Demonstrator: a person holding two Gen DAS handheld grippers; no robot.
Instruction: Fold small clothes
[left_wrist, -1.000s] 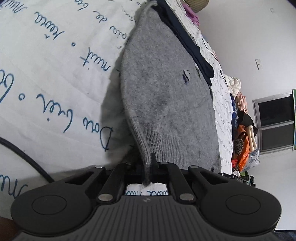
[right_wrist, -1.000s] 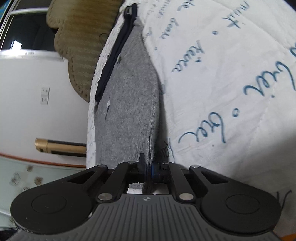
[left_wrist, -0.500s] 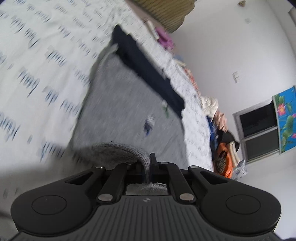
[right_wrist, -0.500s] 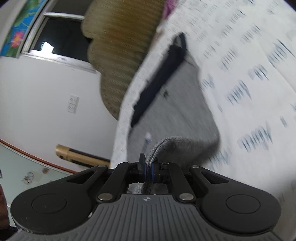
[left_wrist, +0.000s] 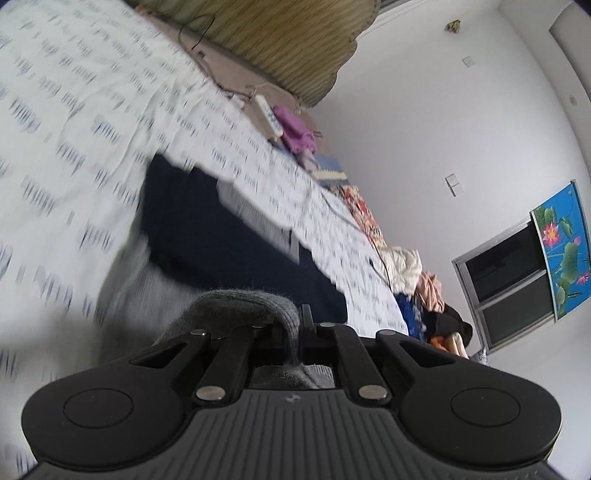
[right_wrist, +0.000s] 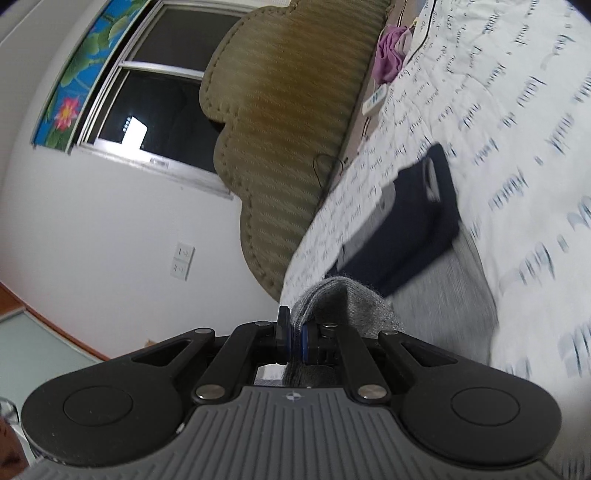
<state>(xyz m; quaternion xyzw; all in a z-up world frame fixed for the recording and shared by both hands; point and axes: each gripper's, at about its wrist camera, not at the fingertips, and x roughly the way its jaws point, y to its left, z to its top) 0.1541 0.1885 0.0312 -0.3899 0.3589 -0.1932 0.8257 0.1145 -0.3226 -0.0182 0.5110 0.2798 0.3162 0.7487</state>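
Observation:
A grey knit garment (left_wrist: 236, 306) lies on the white bedsheet (left_wrist: 74, 122) with blue writing. My left gripper (left_wrist: 299, 325) is shut on its ribbed hem, which is lifted and curls over the left finger. In the right wrist view my right gripper (right_wrist: 294, 328) is shut on the other hem corner of the grey garment (right_wrist: 347, 302), also lifted. The rest of the garment (right_wrist: 443, 295) lies flat ahead. A dark navy folded garment (left_wrist: 221, 236) lies just beyond it, also visible in the right wrist view (right_wrist: 410, 225).
An olive quilted headboard (right_wrist: 280, 110) stands at the bed's far end. A purple cloth (left_wrist: 295, 129) and a white remote (left_wrist: 267, 114) lie near it. A heap of clothes (left_wrist: 424, 288) sits at the bed's edge by a window (left_wrist: 506, 288).
Both grippers have lifted the grey hem and carried it forward over the garment toward the navy piece. The views have tilted up toward the headboard and walls.

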